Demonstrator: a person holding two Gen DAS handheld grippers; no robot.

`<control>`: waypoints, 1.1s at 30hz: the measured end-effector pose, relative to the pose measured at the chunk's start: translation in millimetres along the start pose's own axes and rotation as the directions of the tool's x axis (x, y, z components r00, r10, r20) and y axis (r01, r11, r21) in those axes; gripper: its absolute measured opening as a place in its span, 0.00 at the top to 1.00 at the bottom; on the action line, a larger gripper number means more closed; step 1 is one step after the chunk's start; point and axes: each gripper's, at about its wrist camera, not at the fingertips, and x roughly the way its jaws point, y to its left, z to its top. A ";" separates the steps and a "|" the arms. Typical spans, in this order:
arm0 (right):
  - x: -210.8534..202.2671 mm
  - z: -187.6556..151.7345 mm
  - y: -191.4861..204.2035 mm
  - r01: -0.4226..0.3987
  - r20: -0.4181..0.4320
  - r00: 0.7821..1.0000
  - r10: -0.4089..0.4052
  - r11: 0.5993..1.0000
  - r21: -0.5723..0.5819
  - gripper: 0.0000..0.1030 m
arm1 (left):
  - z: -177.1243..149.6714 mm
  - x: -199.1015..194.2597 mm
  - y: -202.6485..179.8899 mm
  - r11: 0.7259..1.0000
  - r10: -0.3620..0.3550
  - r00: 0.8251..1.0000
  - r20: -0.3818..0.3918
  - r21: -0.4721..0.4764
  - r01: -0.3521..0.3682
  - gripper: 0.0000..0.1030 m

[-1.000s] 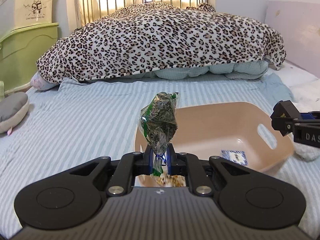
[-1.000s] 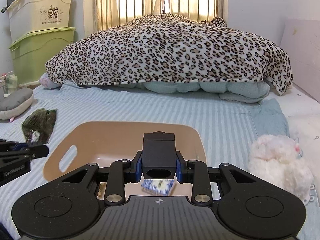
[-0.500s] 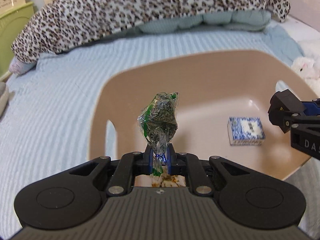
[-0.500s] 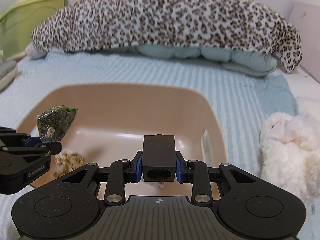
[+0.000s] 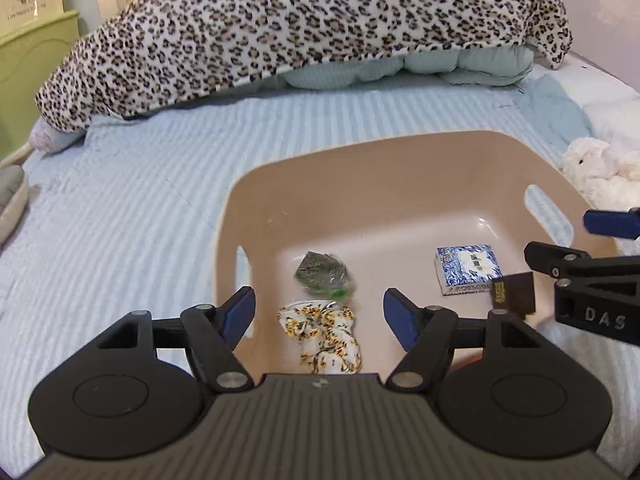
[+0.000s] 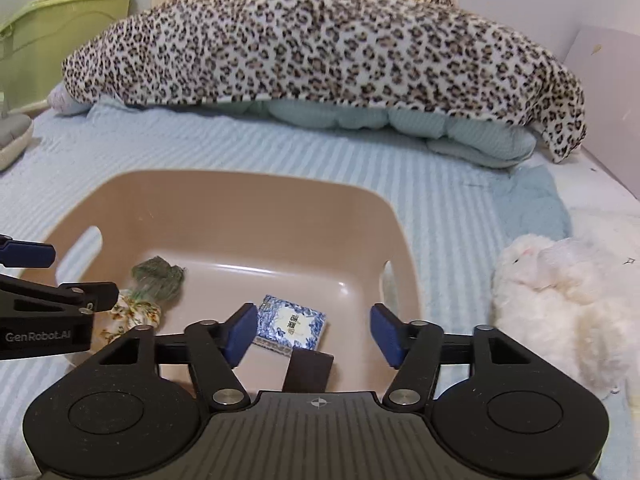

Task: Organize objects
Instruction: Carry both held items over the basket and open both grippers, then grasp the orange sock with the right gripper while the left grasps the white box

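Observation:
A tan plastic basket [image 5: 400, 168] [image 6: 248, 200] sits on the striped bed. In it lie a green clear-wrapped packet [image 5: 325, 277] [image 6: 158, 276], a yellow-flowered cloth [image 5: 326, 334] [image 6: 134, 312], a blue-and-white card box [image 5: 468, 268] [image 6: 290, 326] and a small black box [image 5: 516, 292] [image 6: 308, 370]. My left gripper [image 5: 320, 316] is open and empty over the basket's near left part. My right gripper [image 6: 314, 334] is open and empty over its near right part, with the black box just below it.
A white plush toy [image 6: 560, 300] [image 5: 600, 168] lies right of the basket. A leopard blanket [image 5: 300, 28] over a pale quilt fills the far bed. Green storage bins [image 6: 52, 40] stand at the left. A grey cushion [image 5: 10, 200] lies at the left edge.
Both grippers opened over the basket. The green packet dropped from my left gripper and the black box dropped from my right gripper; both now lie in the basket.

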 end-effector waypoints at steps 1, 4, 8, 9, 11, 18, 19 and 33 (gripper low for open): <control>-6.0 1.0 -1.4 -0.001 0.006 1.000 0.001 1.000 0.006 0.27 | -1.3 -4.9 0.7 1.000 0.001 1.000 0.004 0.002 -0.001 0.29; -23.3 -1.7 -4.0 -0.011 0.011 1.000 0.011 1.000 0.015 0.24 | -8.6 -18.3 4.8 1.000 0.000 1.000 0.008 -0.003 0.000 0.28; -39.2 -11.9 -1.9 -0.019 -0.003 1.000 0.019 1.000 0.005 0.16 | -23.7 -33.4 10.6 1.000 0.005 1.000 0.010 -0.010 -0.005 0.26; -42.4 -15.3 -1.0 -0.021 -0.006 1.000 0.021 1.000 0.003 0.16 | -27.6 -36.9 12.0 1.000 0.006 1.000 0.009 -0.012 -0.006 0.25; -46.5 -21.6 0.8 -0.026 -0.016 1.000 0.026 1.000 0.004 0.15 | -35.1 -43.5 14.7 1.000 0.007 1.000 0.003 -0.017 -0.007 0.24; -46.9 -48.5 7.1 -0.042 -0.073 0.996 0.043 0.999 0.005 0.13 | -61.0 -51.2 20.2 1.000 0.014 1.000 -0.023 -0.010 -0.015 0.23; -45.4 -52.4 8.0 -0.044 -0.082 0.996 0.044 0.999 0.005 0.13 | -65.5 -49.6 21.8 1.000 0.012 0.999 -0.034 -0.012 -0.012 0.23; 1.5 -89.4 30.9 -0.065 -0.229 0.972 0.059 0.998 -0.019 0.13 | -100.8 -1.5 23.0 1.000 -0.002 0.990 -0.143 0.007 0.003 0.23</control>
